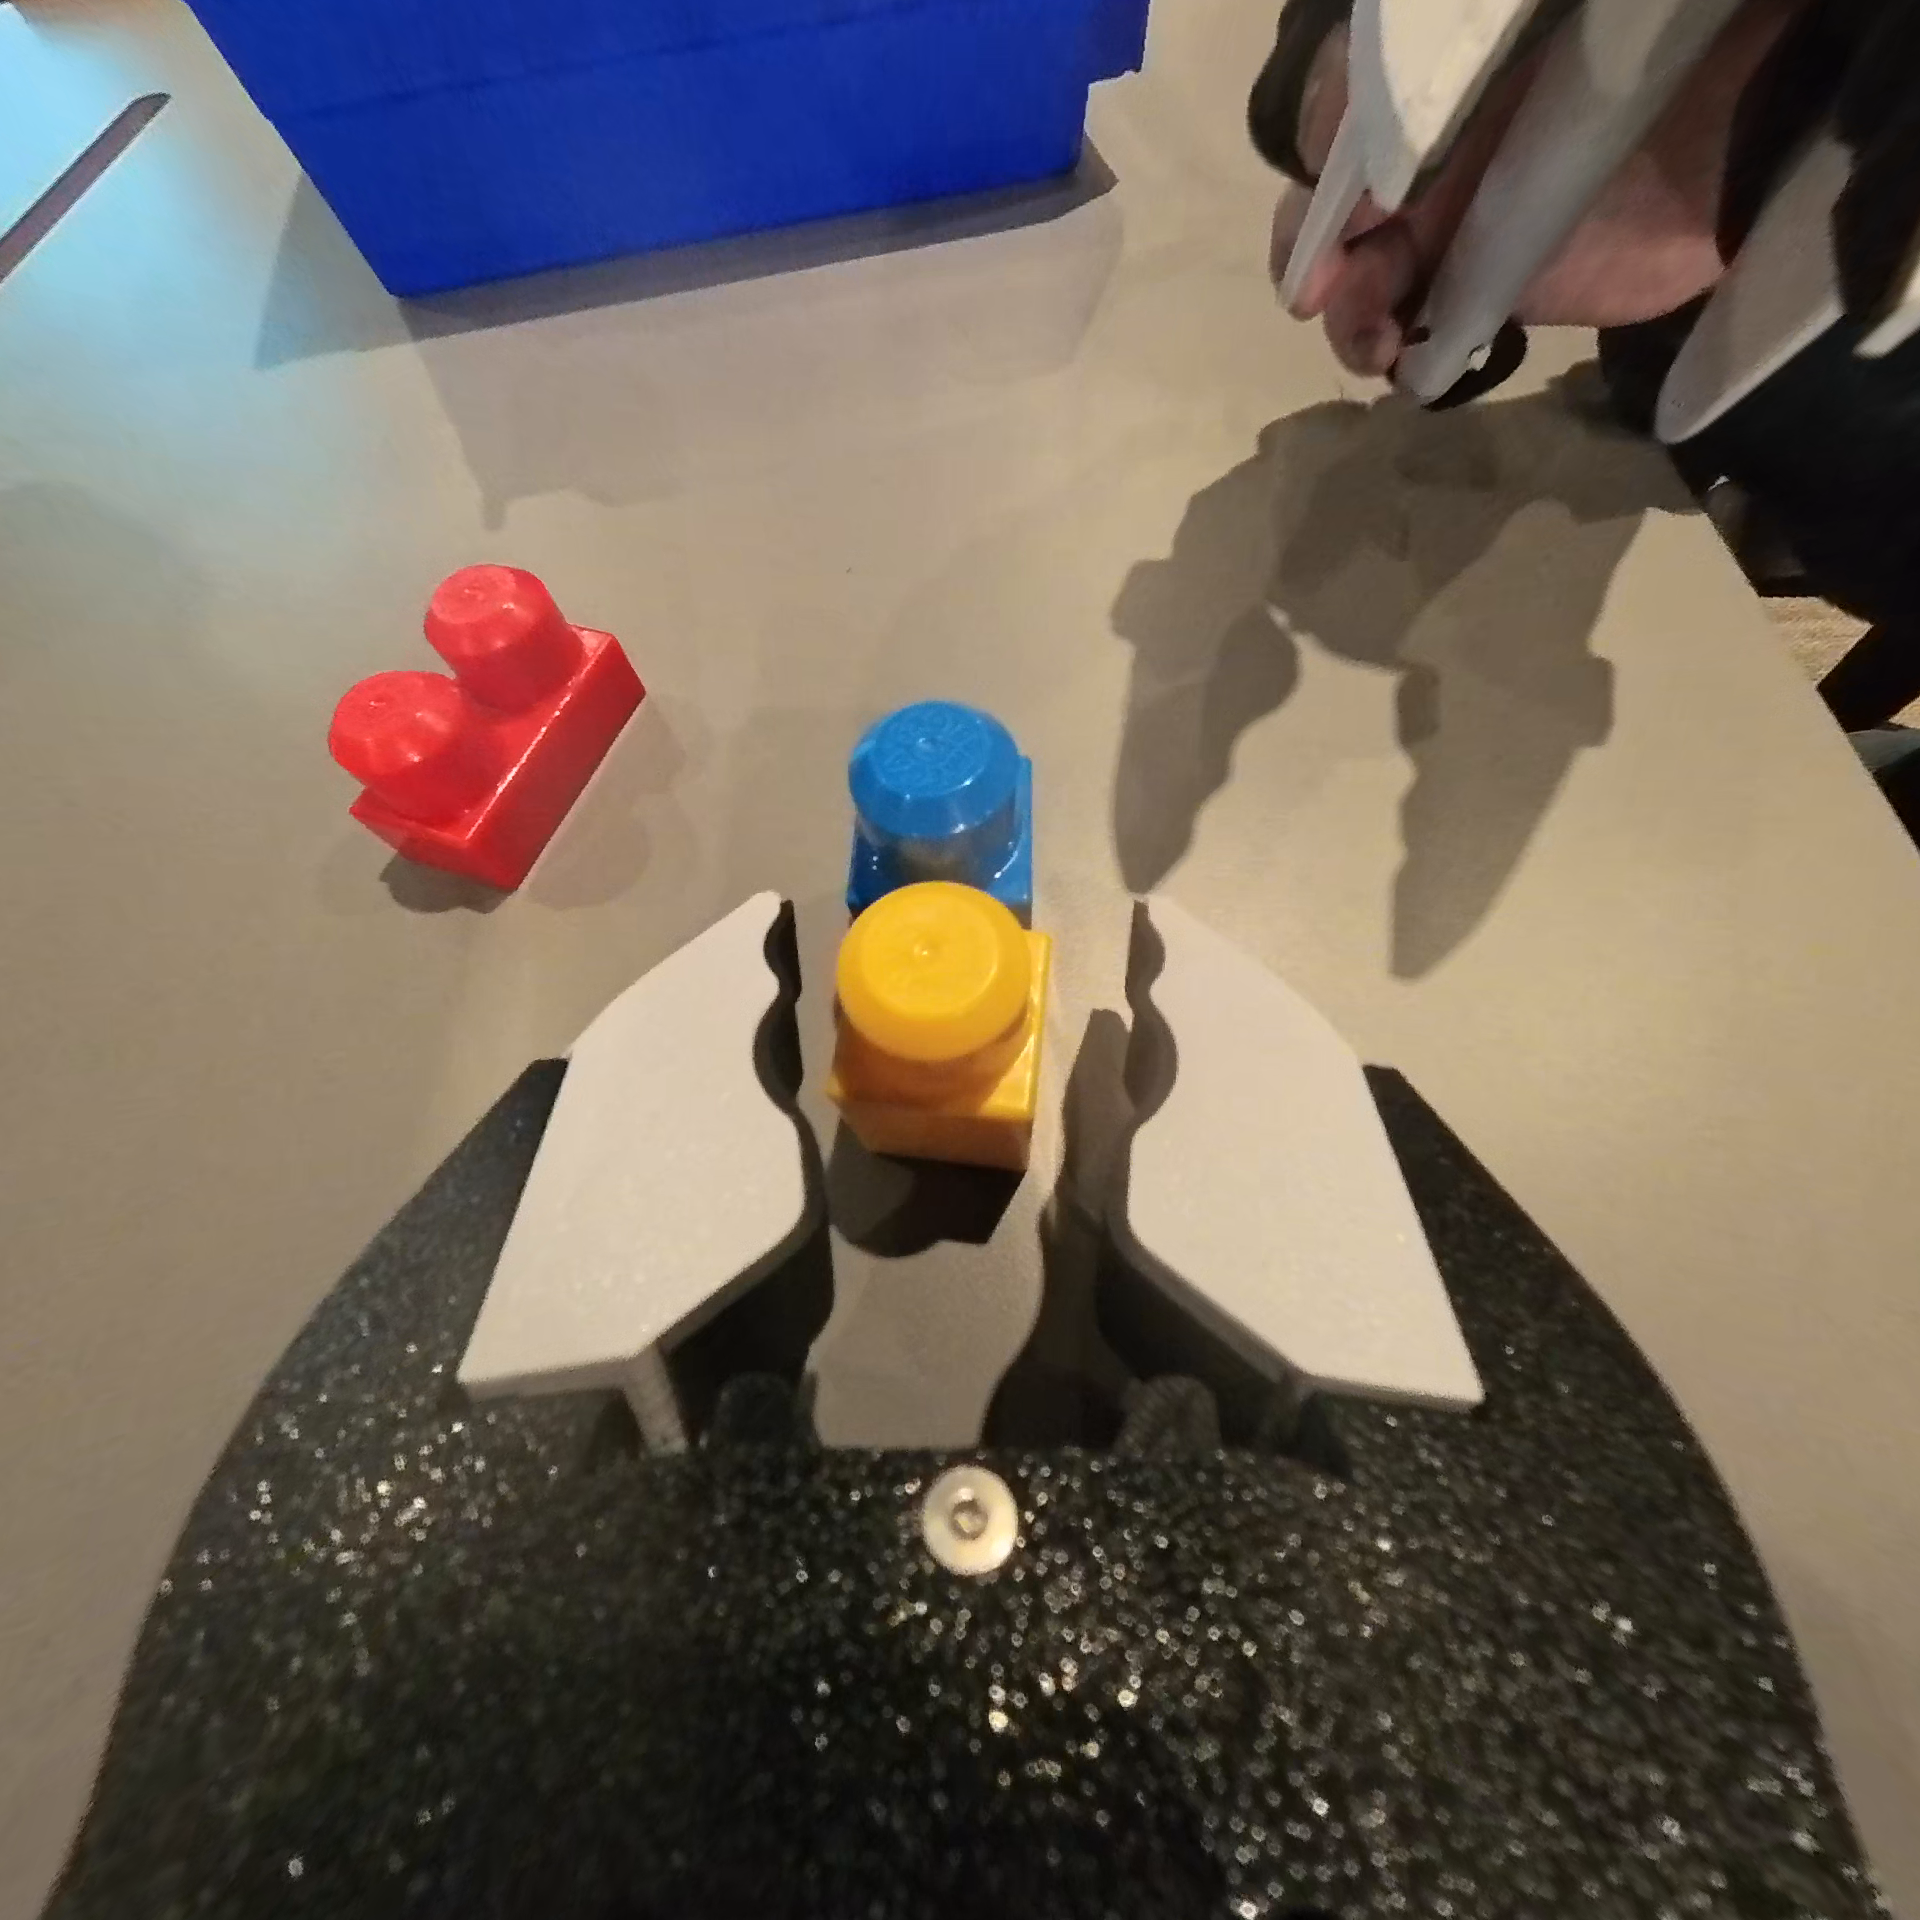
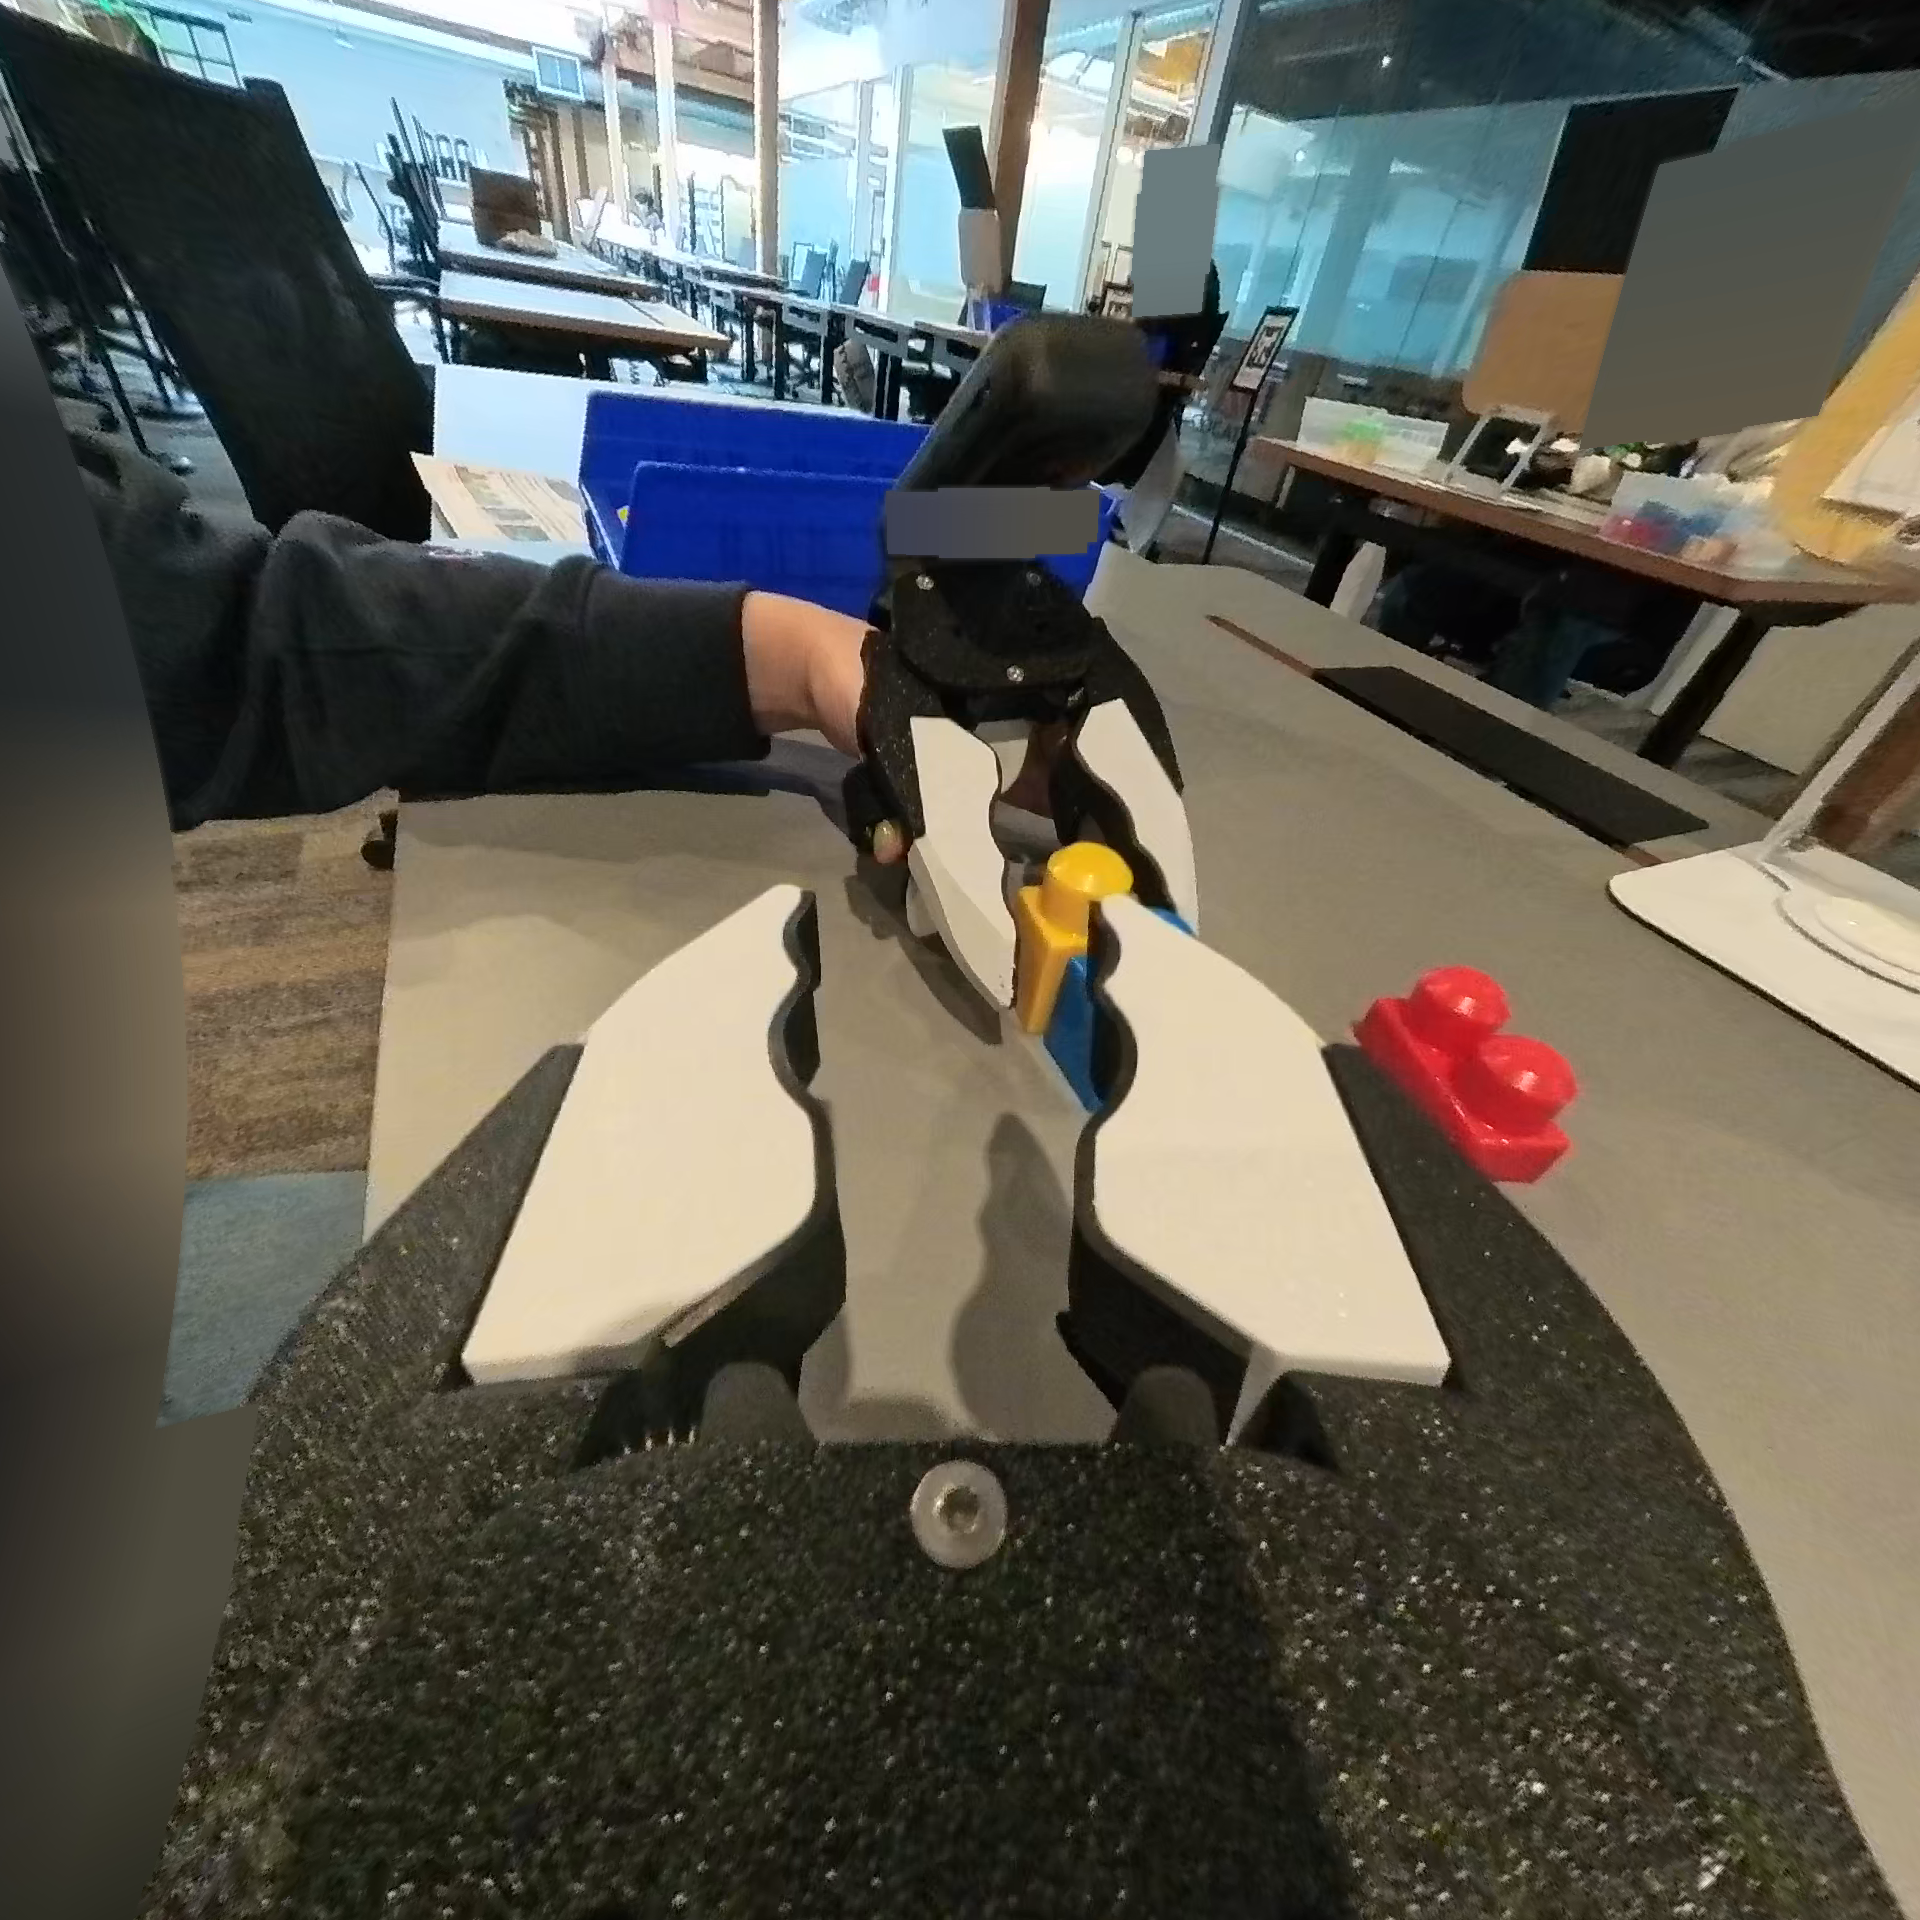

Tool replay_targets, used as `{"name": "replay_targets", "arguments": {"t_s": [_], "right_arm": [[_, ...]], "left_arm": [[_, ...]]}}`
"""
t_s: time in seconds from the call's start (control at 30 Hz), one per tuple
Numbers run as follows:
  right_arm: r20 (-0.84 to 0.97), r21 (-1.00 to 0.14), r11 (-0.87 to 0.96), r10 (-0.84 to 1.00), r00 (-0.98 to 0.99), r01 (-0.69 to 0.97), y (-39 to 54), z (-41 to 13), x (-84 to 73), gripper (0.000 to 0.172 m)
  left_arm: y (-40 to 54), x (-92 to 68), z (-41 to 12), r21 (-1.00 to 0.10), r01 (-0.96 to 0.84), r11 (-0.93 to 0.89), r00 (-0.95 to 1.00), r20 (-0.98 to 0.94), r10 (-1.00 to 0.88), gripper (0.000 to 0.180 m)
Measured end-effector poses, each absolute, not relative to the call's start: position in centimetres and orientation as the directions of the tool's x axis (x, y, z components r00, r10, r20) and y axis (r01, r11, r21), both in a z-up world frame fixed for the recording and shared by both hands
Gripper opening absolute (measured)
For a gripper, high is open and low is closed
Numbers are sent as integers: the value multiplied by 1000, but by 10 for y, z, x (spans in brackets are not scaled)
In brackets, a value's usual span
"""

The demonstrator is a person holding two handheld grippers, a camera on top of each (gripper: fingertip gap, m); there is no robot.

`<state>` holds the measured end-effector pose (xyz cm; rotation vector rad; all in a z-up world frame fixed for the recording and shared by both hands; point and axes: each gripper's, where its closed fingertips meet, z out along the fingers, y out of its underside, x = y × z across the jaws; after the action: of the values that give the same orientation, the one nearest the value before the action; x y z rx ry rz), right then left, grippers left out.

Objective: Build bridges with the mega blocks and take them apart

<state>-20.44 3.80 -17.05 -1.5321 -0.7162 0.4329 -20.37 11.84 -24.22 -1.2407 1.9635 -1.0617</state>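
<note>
Both fingers of my left gripper [image 1: 961, 914] stand wide apart, one on each side of the yellow block [image 1: 940, 1023]. I can see a strip of table between each finger and the block, so nothing is being squeezed. The yellow block stands with its one knob up. The blue block [image 1: 940, 805] stands just behind it, touching it, and pokes out past my fingertips.

My right gripper [image 2: 961, 904] is open too, with bare table showing between its fingers. It has hold of nothing. It sits back from the blocks, nearer the table edge on its own side. From its camera I see the left gripper tilted down over the two blocks, with a hand [image 2: 805, 675] and a dark sleeve [image 2: 416, 665] behind it. From here the right fingertip [image 2: 1132, 925] covers part of the blue block.

Farther out, the red block [image 1: 488, 722] lies alone on the grey table [image 1: 1039, 520], well apart from the other two. It has two knobs and sits turned at a slant.

Past that, a big blue bin [image 1: 644, 125] stands near the far edge of the table. Beyond the table are more long tables in a big room, too blurry to say much about.
</note>
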Motion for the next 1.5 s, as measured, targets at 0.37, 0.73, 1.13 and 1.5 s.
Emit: {"name": "replay_targets", "arguments": {"t_s": [0.37, 0.73, 1.13, 1.5], "right_arm": [[172, -980, 35, 653, 738, 197, 37, -173, -203, 48], [204, -975, 67, 648, 734, 213, 32, -167, -204, 47], [220, -973, 93, 641, 735, 211, 31, -164, -206, 45], [218, -974, 93, 645, 733, 207, 32, -168, -207, 45]], "left_arm": [[119, -203, -244, -851, -463, 250, -397, -53, -916, 62], [121, -203, -244, -851, -468, 237, -387, -44, -921, 65], [126, -203, -254, -807, -527, 267, -358, -75, -931, 66], [124, -200, -255, -810, -522, 267, -365, -70, -928, 61]]}}
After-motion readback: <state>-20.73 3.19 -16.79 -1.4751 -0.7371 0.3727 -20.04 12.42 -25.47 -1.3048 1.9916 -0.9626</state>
